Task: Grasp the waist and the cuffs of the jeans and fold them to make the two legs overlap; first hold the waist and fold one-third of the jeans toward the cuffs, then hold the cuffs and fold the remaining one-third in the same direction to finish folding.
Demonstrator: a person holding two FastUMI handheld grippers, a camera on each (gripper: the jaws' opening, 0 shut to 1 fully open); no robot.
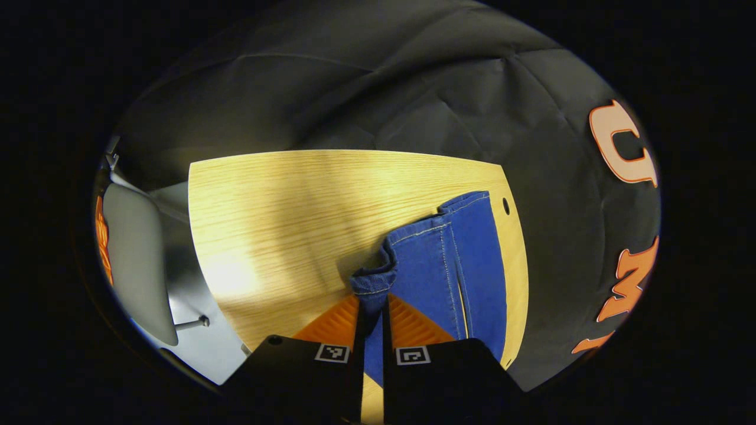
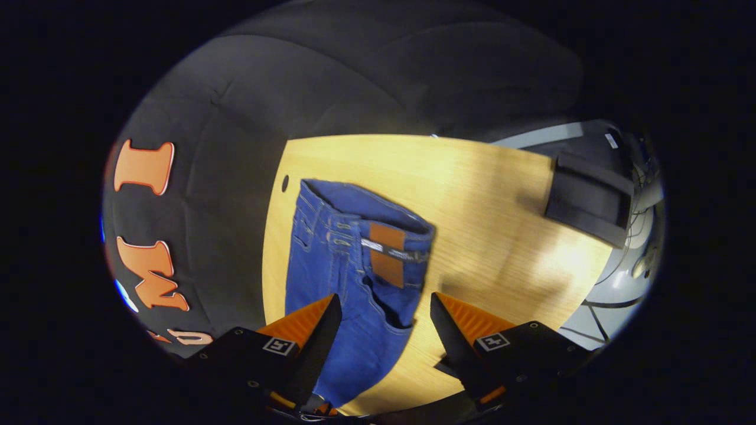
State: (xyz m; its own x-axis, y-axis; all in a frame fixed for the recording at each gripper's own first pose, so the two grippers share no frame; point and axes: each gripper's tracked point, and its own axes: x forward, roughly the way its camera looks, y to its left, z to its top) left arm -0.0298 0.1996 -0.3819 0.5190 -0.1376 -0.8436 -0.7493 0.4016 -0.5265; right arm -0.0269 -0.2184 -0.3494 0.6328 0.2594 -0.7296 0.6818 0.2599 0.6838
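Blue jeans lie on a light wooden table. In the left gripper view the cuff end of the jeans (image 1: 449, 260) runs away from me, and my left gripper (image 1: 372, 307) is shut on a bunched, lifted cuff (image 1: 373, 283). In the right gripper view the waist end of the jeans (image 2: 348, 260) shows its waistband with a brown leather patch (image 2: 388, 251). My right gripper (image 2: 385, 310) stands open just above the jeans below the waistband, its fingers (image 2: 322, 324) apart on either side of the cloth.
The wooden table (image 1: 283, 212) has bare room beside the jeans. A small round hole (image 1: 506, 205) sits near its edge by the cloth wall. A dark box-like object (image 2: 587, 200) with cables stands beyond the table's far corner. A grey chair (image 1: 136, 260) stands off the other side.
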